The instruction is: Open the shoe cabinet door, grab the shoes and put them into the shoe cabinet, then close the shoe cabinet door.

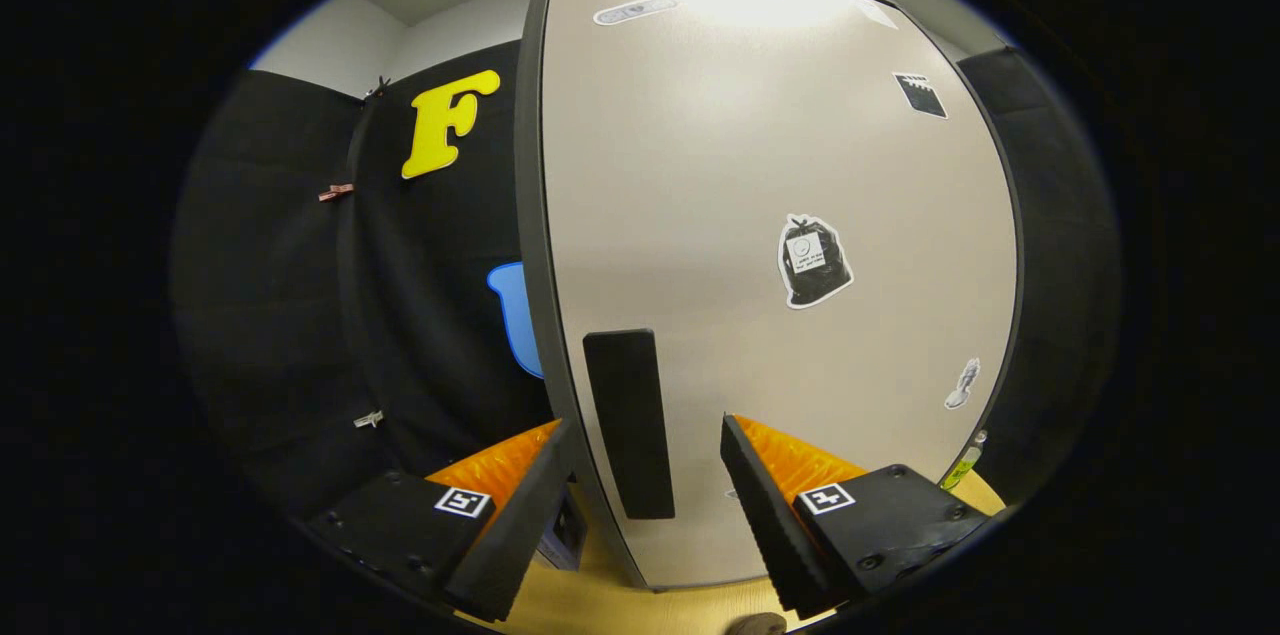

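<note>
A tall beige cabinet door (760,215) with a dark frame stands right ahead of me, shut as far as I can tell. Its black vertical handle (630,420) sits near the door's left edge, low down. My gripper (645,430) is open, its two fingers straddling the handle; the left fingertip (555,440) lies by the door's left edge and the right fingertip (735,435) is over the door face. Neither finger presses on the handle. Several stickers are on the door, among them a black bag-shaped one (813,260).
Black cloth wall (300,295) hangs to the left of the cabinet and more dark cloth to its right. A light wooden floor (620,600) shows below the door. A small green-labelled object (962,465) stands at the door's lower right corner.
</note>
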